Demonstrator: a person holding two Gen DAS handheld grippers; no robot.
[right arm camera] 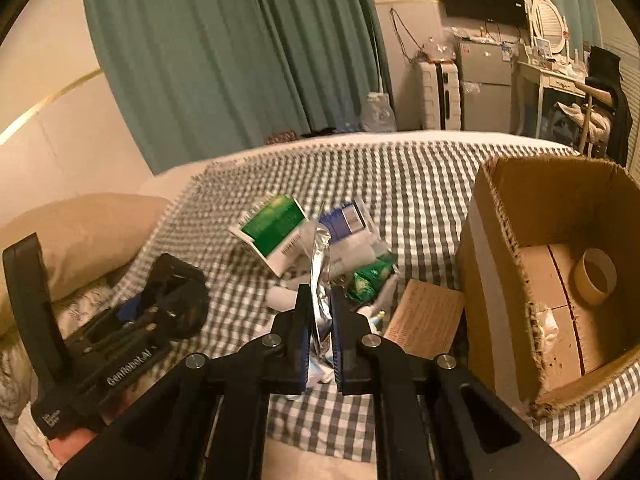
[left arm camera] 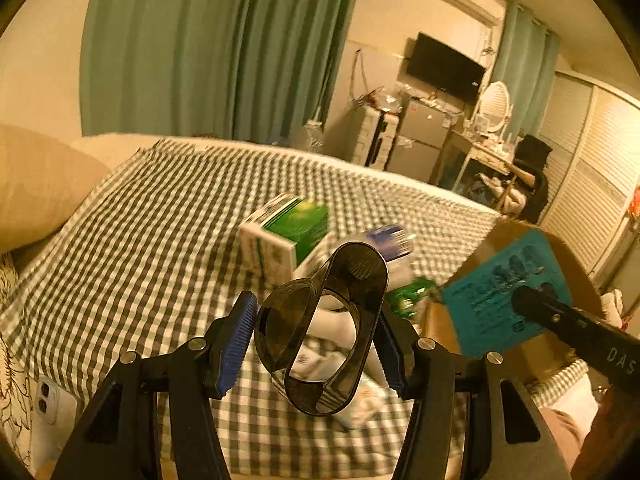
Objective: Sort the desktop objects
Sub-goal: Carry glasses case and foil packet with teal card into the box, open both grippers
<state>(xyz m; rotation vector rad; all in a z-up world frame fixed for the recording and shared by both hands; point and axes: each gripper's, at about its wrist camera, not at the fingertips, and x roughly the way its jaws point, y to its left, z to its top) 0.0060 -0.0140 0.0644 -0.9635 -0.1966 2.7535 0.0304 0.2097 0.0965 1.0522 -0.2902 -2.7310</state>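
Left wrist view: a dark plastic cup (left arm camera: 320, 332) sits clamped crosswise in the left gripper (left arm camera: 316, 340) above the bed (left arm camera: 140, 220); the right gripper (right arm camera: 320, 328) pinches a foil packet (right arm camera: 320, 280). Thin foil could slip out before reaching the cardboard box (right arm camera: 500, 240).

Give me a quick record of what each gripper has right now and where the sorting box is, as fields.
surface: checked bedspread
left gripper: shut on a dark translucent tape dispenser
right gripper: shut on a silver foil packet
cardboard box: right of the pile, open, tape roll inside
unsorted pile: green-and-white carton, blue-and-white carton, green wrapper
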